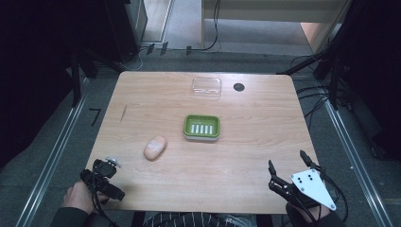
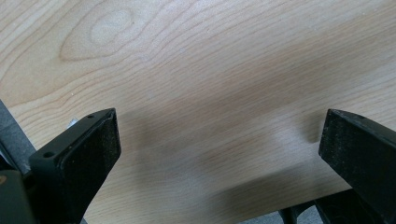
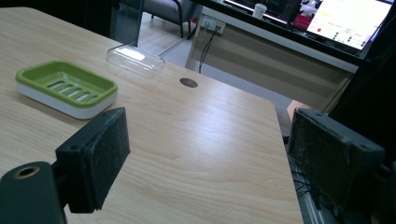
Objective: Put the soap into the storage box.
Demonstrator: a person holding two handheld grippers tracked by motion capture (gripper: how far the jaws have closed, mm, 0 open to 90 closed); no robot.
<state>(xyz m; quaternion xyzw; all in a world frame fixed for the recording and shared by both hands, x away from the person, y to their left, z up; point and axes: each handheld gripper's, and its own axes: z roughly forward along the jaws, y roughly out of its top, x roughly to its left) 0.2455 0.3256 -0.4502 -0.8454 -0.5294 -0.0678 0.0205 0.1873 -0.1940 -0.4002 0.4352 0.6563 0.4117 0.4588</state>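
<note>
Soap [image 1: 155, 147] lies on the worktop [image 1: 236, 156] just left of the green dish [image 1: 202, 127], so I should bring my left hand-held gripper [image 1: 105, 176], jaws wide and empty, across its narrow sides, while my right hand-held gripper [image 1: 293, 171] waits open.

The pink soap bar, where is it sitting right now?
In the high view, the soap bar lies on the table, left of centre, just beside the green soap dish and nearer the left gripper.
</note>
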